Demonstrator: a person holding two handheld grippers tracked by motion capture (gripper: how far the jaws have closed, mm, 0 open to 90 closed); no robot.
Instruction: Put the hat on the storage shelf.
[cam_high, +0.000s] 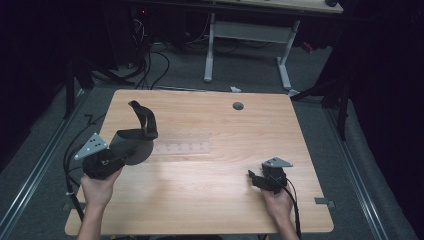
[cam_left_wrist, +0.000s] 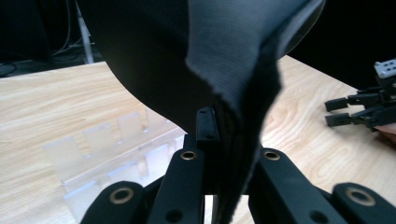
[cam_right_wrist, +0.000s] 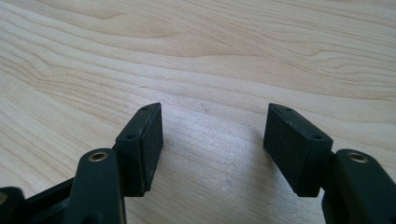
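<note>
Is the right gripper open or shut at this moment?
Open. In the right gripper view the right gripper has its two pads wide apart, with bare wooden table between them and nothing held.

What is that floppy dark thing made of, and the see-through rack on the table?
The dark thing in the left gripper looks like matte grey cloth: a woven weave and frayed edge show. The see-through rack looks like clear plastic, probably acrylic: the wood shows through it.

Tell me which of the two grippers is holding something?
The left gripper: it is shut on the dark cap. The right gripper is open over bare table.
</note>
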